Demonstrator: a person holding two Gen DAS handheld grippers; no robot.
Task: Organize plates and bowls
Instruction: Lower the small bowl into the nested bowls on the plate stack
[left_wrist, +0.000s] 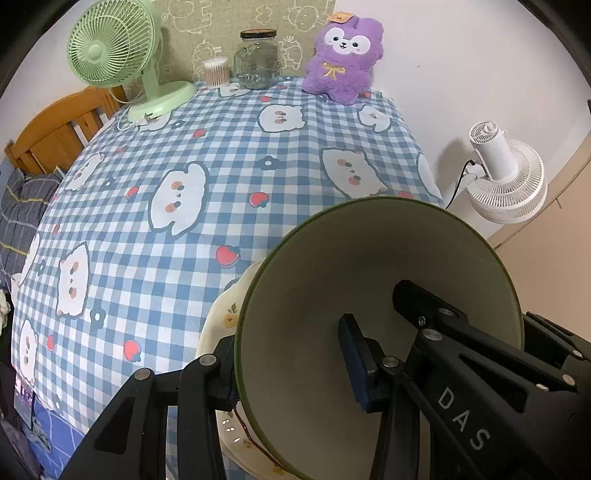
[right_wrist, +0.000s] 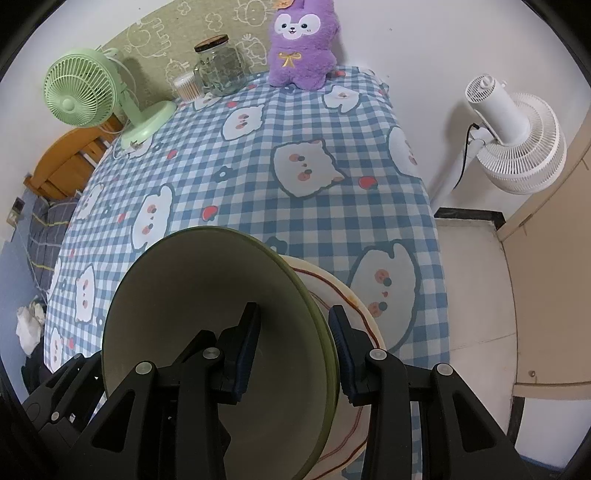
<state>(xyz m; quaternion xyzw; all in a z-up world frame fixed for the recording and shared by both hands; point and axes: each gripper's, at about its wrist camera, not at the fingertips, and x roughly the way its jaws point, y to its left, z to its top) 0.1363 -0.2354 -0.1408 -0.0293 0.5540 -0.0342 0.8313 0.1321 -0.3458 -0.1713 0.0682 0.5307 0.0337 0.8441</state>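
Observation:
A green bowl (left_wrist: 332, 266) with a pale inside fills the lower half of both views. My left gripper (left_wrist: 288, 343) is shut on its left wall, one pad (left_wrist: 354, 362) inside and the other finger outside. On the opposite side my right gripper (right_wrist: 293, 310) is shut on the bowl (right_wrist: 207, 280), with its rim between the two pads. Directly under the bowl lies a cream plate (left_wrist: 221, 317) with small flowers and a red-brown line (right_wrist: 354, 314). Whether bowl and plate touch is hidden.
A blue checked tablecloth (left_wrist: 229, 177) covers the table. At its far edge stand a green desk fan (left_wrist: 110, 48), a cotton-swab tub (left_wrist: 215, 72), a glass jar (left_wrist: 256, 59) and a purple plush toy (left_wrist: 341, 55). A white floor fan (right_wrist: 517, 133) stands off the right edge.

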